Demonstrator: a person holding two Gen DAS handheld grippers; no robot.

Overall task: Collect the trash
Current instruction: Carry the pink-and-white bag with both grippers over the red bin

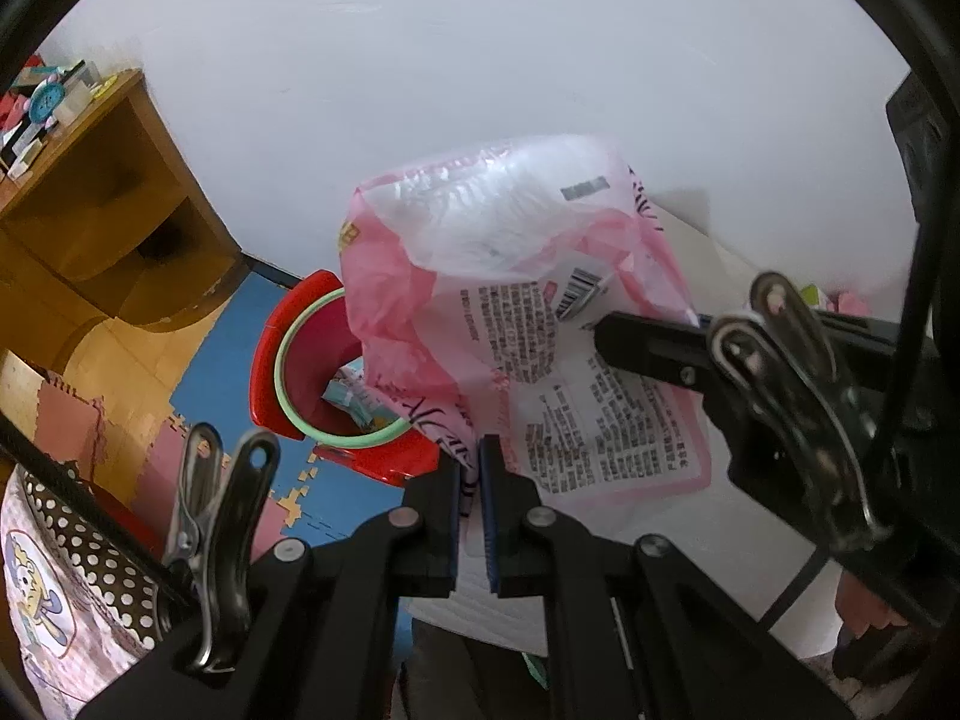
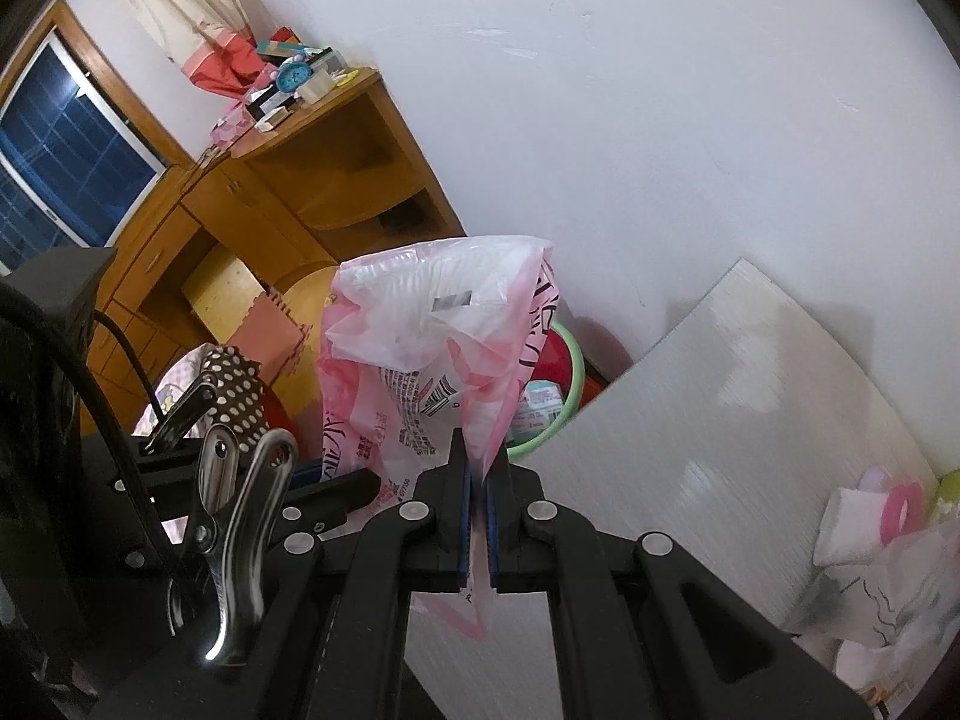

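Left wrist: both grippers [image 1: 471, 468] [image 2: 478, 468] on pink bag [image 1: 510, 276].

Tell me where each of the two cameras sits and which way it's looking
Left wrist: on the left gripper, looking down at the pink plastic bag it pinches and the red bin; the right gripper shows.
Right wrist: on the right gripper, looking toward the wooden desk; clamps the bag too.
Shared: bag, bin, desk, white wall.
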